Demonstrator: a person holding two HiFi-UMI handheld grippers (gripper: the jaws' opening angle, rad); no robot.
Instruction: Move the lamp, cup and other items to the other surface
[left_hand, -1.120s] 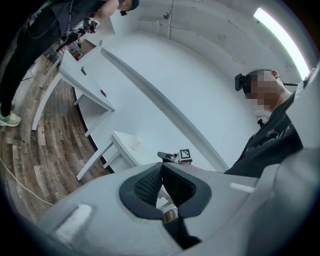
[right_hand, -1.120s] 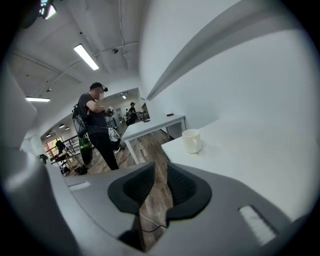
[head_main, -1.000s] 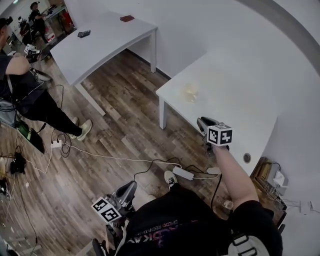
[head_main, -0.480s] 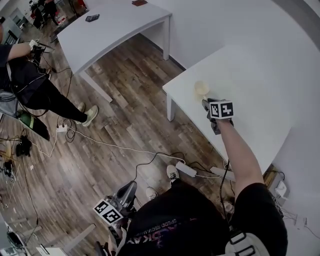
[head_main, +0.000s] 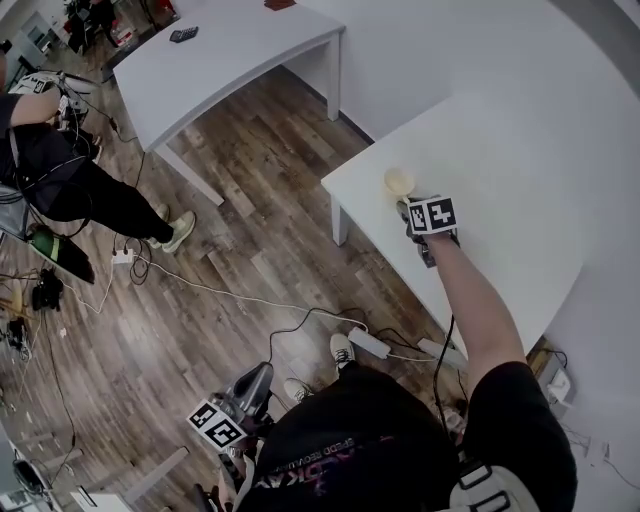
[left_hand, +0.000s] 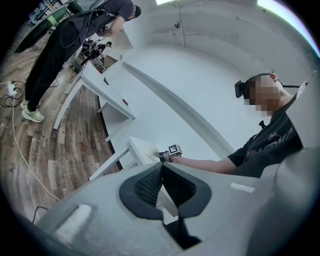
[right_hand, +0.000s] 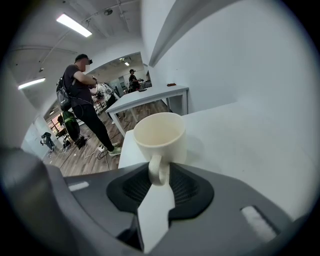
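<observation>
Change since one second ago: the right claw (head_main: 407, 206) has gone from the bench's near edge out to the cup, sinking as it went. Its jaws have just been closing. The left claw (head_main: 260, 374) has barely shifted.

- Cup (right_hand: 160, 137): cream, one handle, upright and empty. It stands on the white bench (head_main: 500, 150), close to the bench's left edge and near-left corner. The handle faces the right claw.
- Right claw (right_hand: 159, 172): jaws about half open, one pad on each side of the cup's handle with no gap showing. The cup is not lifted.
- Right arm: stretched straight out from the shoulder, forearm bare. The claw tilts down towards the bench top.
- Left claw (left_hand: 161, 167): pad tips together, nothing between them. It is held low at the person's left side, roughly level, over the wooden floor (head_main: 250, 230).
- Second white bench (head_main: 220, 60): far left, carrying two small dark items too small to identify.
- Power strip (head_main: 367, 345) and cables: on the floor near the person's feet.
- Another person (head_main: 60, 180): standing at the far left.
</observation>
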